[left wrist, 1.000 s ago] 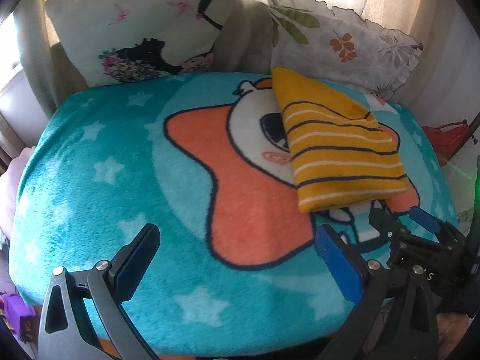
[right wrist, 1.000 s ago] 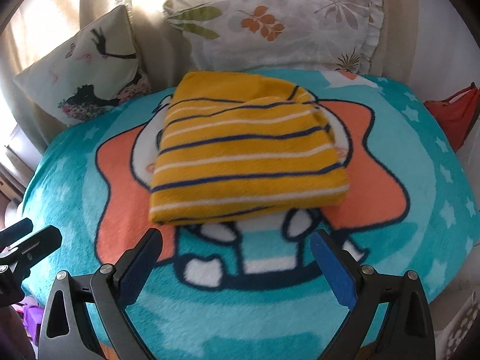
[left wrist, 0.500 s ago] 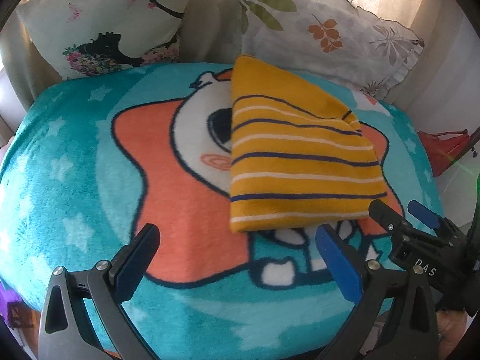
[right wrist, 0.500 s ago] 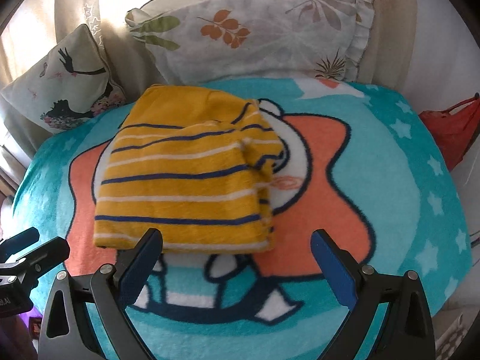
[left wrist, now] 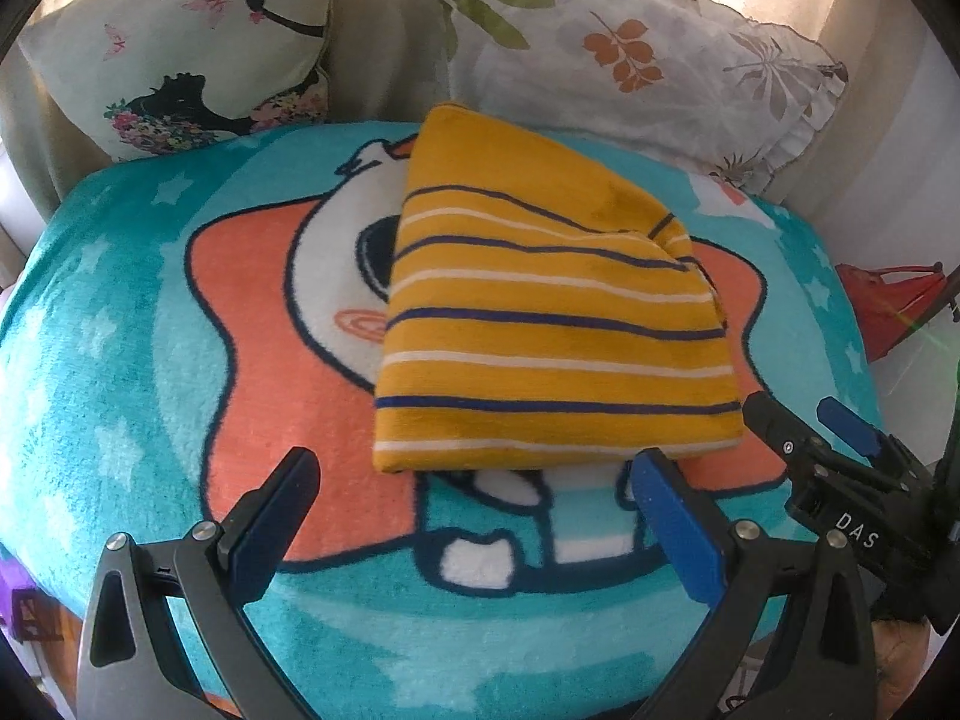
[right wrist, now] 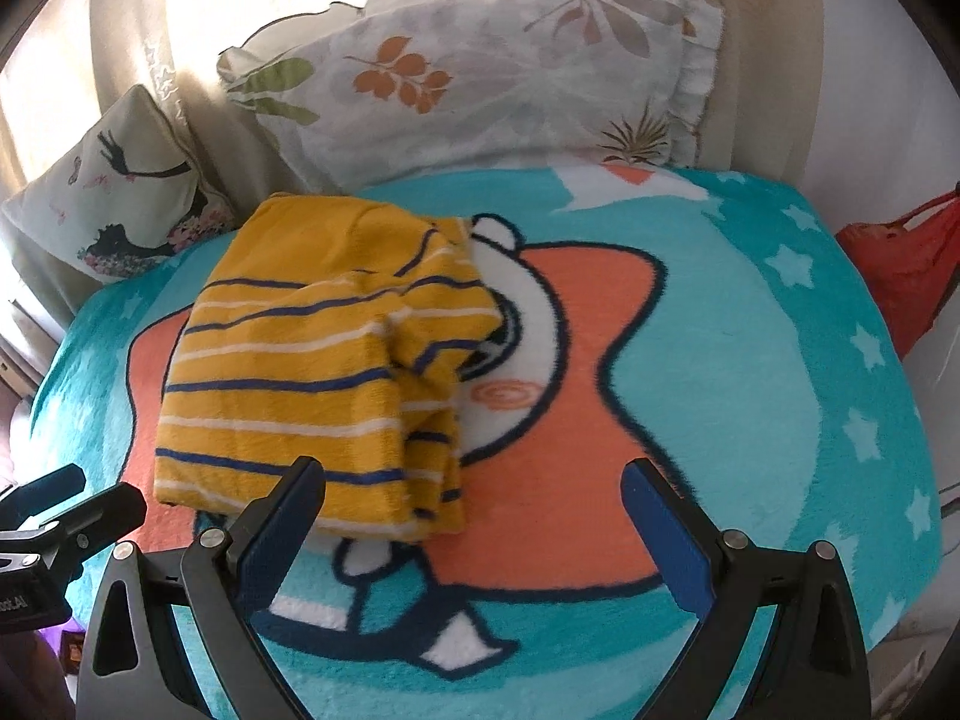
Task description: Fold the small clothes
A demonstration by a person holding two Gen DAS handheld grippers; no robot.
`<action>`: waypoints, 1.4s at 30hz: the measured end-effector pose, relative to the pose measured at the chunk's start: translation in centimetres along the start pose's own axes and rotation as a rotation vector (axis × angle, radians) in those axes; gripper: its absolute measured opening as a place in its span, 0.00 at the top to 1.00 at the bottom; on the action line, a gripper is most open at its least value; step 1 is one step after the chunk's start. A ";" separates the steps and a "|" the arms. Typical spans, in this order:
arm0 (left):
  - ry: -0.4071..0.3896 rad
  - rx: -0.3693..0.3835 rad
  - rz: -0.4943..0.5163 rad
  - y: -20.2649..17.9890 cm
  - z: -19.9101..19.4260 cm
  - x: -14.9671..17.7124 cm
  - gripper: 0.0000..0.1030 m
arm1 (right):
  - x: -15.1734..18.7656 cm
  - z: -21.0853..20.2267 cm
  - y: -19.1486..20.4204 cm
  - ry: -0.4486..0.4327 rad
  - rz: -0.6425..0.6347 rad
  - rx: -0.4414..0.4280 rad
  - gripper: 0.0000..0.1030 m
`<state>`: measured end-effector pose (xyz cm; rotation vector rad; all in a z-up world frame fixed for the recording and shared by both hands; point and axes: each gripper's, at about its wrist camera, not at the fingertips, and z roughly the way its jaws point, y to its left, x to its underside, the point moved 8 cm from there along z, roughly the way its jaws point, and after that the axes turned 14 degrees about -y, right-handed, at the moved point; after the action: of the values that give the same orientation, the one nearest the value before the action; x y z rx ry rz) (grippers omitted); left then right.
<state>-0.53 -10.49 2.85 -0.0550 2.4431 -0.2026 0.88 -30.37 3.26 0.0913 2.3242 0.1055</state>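
Observation:
A folded yellow garment (left wrist: 552, 324) with navy and white stripes lies on the teal cartoon blanket (left wrist: 120, 360). My left gripper (left wrist: 474, 480) is open and empty, just in front of the garment's near edge. In the right wrist view the garment (right wrist: 324, 372) lies left of centre, its layered folded edge facing right. My right gripper (right wrist: 474, 492) is open and empty, its left finger (right wrist: 282, 516) over the garment's near right corner. The right gripper also shows in the left wrist view (left wrist: 810, 432), and the left gripper in the right wrist view (right wrist: 66, 510).
Two patterned pillows stand at the back: a butterfly one (left wrist: 180, 54) and a leaf one (left wrist: 630, 54). A red object (left wrist: 888, 306) lies beyond the blanket's right edge. A beige backrest rises behind the pillows.
Both views have swung: the garment now sits more central for the left gripper and further left for the right gripper. Both grippers stay open and a little nearer the garment.

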 end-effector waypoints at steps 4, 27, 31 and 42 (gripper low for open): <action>0.004 -0.003 0.005 -1.1 0.2 0.1 0.00 | 0.0 0.2 -1.2 0.000 0.009 -0.005 0.02; 0.033 0.007 0.067 -6.1 1.6 0.2 0.00 | -0.1 0.3 -6.0 -0.010 0.075 0.000 0.02; 0.043 0.005 0.073 -6.4 1.8 0.3 0.00 | 0.1 0.3 -6.4 -0.004 0.083 0.007 0.02; 0.052 0.017 0.067 -6.3 2.0 0.7 0.00 | 0.5 0.1 -6.4 0.003 0.076 0.014 0.02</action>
<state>0.08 -16.98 1.91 0.0404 2.4904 -0.1976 0.45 -36.69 2.18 0.1874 2.3251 0.1276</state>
